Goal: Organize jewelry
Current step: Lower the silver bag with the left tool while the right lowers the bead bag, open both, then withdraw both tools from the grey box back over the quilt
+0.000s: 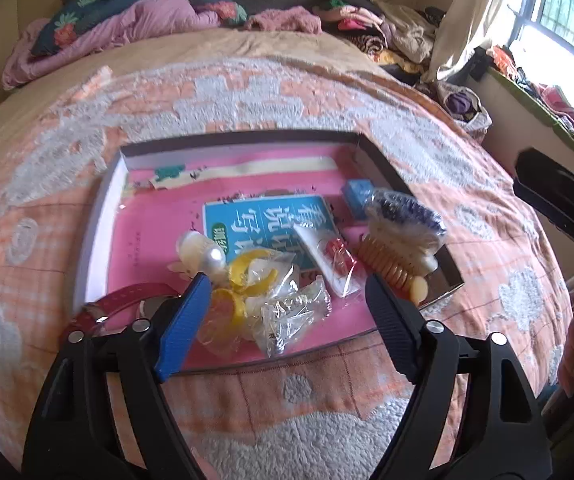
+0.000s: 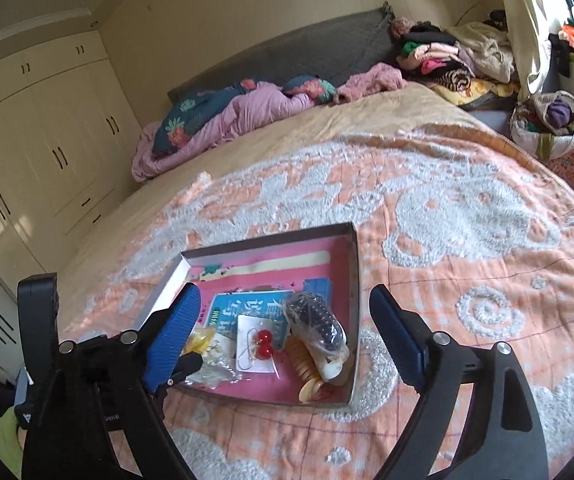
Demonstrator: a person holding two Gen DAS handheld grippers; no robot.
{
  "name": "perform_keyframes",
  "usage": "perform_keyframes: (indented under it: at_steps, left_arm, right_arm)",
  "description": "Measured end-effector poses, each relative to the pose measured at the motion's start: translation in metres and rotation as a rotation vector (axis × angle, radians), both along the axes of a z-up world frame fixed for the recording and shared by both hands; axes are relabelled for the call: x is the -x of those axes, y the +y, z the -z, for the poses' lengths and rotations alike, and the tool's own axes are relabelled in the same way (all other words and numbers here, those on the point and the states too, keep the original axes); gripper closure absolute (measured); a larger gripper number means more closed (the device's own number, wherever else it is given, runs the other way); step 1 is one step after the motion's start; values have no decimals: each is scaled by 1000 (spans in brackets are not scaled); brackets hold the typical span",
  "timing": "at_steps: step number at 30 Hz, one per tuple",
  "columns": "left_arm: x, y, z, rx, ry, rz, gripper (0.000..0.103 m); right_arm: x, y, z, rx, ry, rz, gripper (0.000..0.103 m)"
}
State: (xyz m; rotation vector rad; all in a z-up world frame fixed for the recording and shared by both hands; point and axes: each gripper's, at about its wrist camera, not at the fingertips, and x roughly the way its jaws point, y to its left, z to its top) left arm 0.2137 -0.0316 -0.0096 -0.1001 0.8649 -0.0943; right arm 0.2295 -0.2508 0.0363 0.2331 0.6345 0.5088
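Note:
A shallow pink-lined box [image 1: 103,216] [image 2: 353,280] lies on the bed and holds jewelry. In it are a pearl piece [image 1: 205,254], yellow rings [image 1: 247,272], clear plastic bags [image 1: 291,316], red earrings on a white card [image 1: 337,258] [image 2: 263,344], a tan spiral bracelet [image 1: 391,272] [image 2: 307,368] and a bagged dark bead piece [image 1: 405,210] [image 2: 315,316]. A red strap [image 1: 123,298] lies over the box's near left edge. My left gripper [image 1: 287,292] is open just above the bags and rings. My right gripper [image 2: 285,308] is open above the box's near side.
The box rests on an orange and white blanket [image 1: 287,92] [image 2: 467,216]. A blue booklet [image 1: 263,220] lies in the box. Pink bedding and pillows [image 1: 127,24] lie at the headboard. Clothes piles [image 2: 455,60] and a bag [image 2: 555,128] are at the right; wardrobes [image 2: 39,140] at the left.

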Motion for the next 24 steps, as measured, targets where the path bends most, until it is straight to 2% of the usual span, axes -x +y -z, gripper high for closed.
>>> perform_keyframes:
  at_steps: [2,5,10,11,12,17,24]
  left_arm:
    - [4,1,-7,7,-14,-3,28]
    - [14,2,-19,7,-36,-7,20]
    - [37,6,-40,6,-88,-20,17]
    - [40,6,-44,7,-99,-21,12]
    - [45,7,-48,8,-113,-21,10]
    - [68,8,-64,16,-158,-19,10]
    - [94,8,-72,6,-185,-21,10]
  right_arm:
    - [10,-2,-7,-5,-14,-6,17]
    - [24,-3,-16,-12,-31,-21,17]
    - [52,-5,-34,-24,-72,-32,17]
    - [58,-6,-37,-26,-80,-38,13]
    - [65,-6,-40,-33,-90,-41,4]
    - [92,-6,-52,-22,-129,-46,4]
    - [118,-5,-52,2,-131,-59,4]
